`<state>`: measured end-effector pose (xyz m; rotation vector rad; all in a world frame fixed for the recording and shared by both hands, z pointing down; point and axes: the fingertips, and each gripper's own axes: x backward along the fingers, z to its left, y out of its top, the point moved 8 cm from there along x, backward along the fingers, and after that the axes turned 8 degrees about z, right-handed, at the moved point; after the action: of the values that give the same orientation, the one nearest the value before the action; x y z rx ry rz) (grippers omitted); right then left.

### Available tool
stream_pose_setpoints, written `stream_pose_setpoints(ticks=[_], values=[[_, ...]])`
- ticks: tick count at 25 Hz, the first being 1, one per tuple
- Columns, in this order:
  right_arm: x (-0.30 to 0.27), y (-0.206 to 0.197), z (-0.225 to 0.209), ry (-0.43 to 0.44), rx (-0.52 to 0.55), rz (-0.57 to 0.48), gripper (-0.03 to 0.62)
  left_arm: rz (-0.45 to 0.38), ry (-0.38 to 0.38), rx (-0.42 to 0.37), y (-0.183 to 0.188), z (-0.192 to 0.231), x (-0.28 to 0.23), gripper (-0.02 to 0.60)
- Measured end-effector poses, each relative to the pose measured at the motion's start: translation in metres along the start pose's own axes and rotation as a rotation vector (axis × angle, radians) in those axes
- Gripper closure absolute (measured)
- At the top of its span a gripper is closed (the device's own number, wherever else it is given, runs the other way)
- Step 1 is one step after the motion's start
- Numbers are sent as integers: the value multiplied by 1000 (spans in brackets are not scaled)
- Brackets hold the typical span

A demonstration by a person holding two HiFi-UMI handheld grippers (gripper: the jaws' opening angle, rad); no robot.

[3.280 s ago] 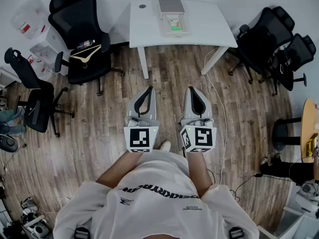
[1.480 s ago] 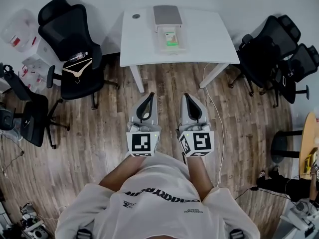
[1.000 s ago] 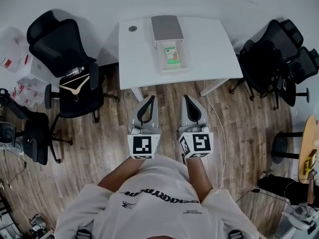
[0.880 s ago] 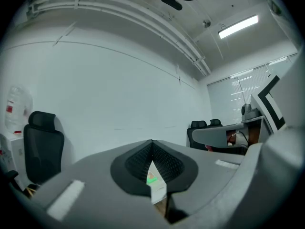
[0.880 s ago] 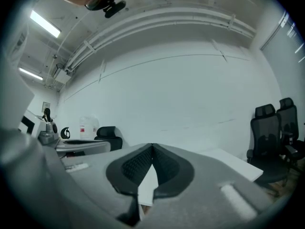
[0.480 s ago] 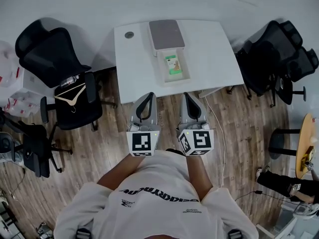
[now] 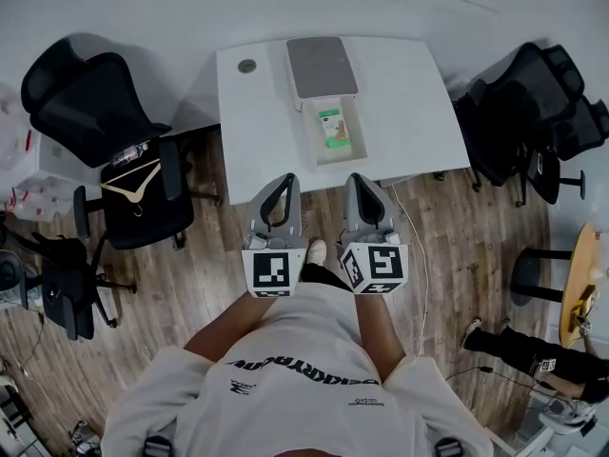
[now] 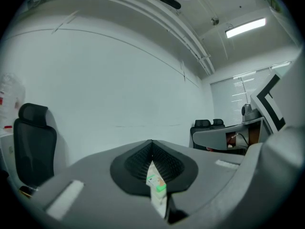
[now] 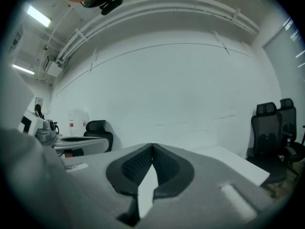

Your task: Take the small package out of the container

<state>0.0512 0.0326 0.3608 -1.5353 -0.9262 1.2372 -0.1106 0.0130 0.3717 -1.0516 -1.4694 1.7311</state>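
1. The person (image 7: pixel 295 379) in a white top holds both grippers side by side, pointing level at the table.
2. The left gripper (image 7: pixel 288 179) has its jaws together at the tips with nothing clamped. The small package (image 8: pixel 156 184) shows only through the slit below them.
3. The right gripper (image 7: pixel 350 179) is likewise closed tip to tip and empty.
4. Just beyond the tips stands the white table (image 7: pixel 409 112) on a wood floor (image 7: pixel 181 284).
5. A clear rectangular container (image 7: pixel 360 133) sits on the table near its front edge.
6. The small package lies flat inside, nearer the left wall. It is a thin white oblong with a green band at its far end and a brownish patch at its near end.
7. A grey slab (image 7: pixel 322 65) adjoins the container's far end.
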Motion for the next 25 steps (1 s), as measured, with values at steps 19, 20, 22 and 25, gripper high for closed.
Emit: stream_pose_setpoints(ticks=[19, 20, 22, 25], values=[[-65, -6, -67, 58, 13, 61, 594, 58, 80, 6, -9, -16, -79, 580], [-68, -7, -71, 65, 10, 64, 594, 64, 84, 0, -10, -18, -83, 580], [-74, -9, -79, 78, 6, 67, 594, 69, 93, -12, -10, -22, -91, 580], [-83, -11, -89, 89, 3, 81, 594, 77, 108, -13, -9, -28, -98, 580]])
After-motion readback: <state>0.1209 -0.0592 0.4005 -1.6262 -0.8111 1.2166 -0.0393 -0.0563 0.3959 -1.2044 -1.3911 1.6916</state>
